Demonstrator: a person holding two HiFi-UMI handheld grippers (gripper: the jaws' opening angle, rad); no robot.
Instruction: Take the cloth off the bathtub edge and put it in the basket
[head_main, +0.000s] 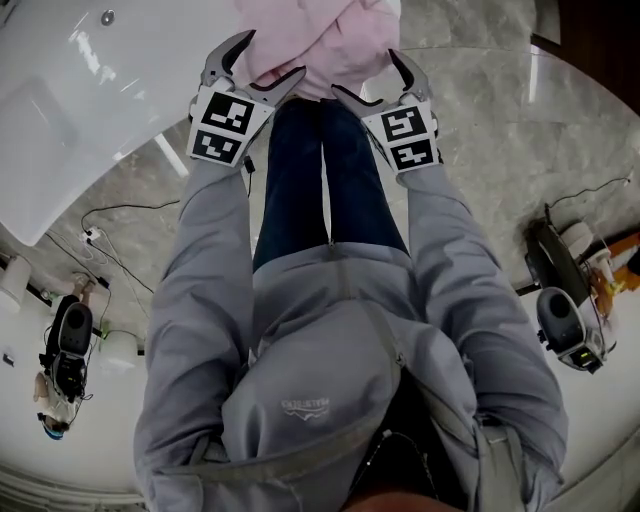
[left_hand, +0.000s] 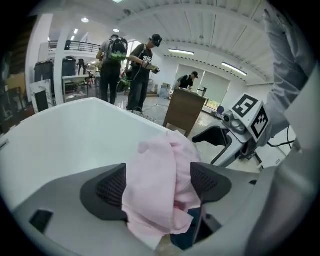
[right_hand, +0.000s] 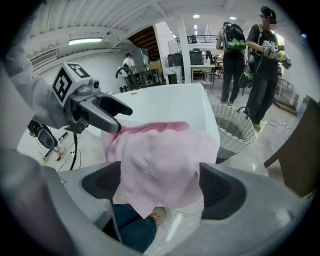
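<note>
Straddling pink cloth (head_main: 340, 35), left hand-held gripper (left_hand: 160, 184) and right hand-held gripper (right_hand: 160, 186) gape wide; basket (right_hand: 232, 127) beside bathtub (right_hand: 170, 105)

cloth (head_main: 322, 42) at bathtub (head_main: 80, 110) edge, ahead of the person's legs (head_main: 325, 185) | left gripper (head_main: 272, 56) at its left, right gripper (head_main: 365, 74) at its right, cloth between each one's jaws | basket (right_hand: 234, 128) on floor right of bathtub, beyond cloth

Marble floor (head_main: 480, 100), wooden cabinet (left_hand: 184, 107), bystanders (left_hand: 142, 70)

The cloth (left_hand: 155, 190) looks soft and matt, the bathtub (left_hand: 65, 145) smooth and glossy.
</note>
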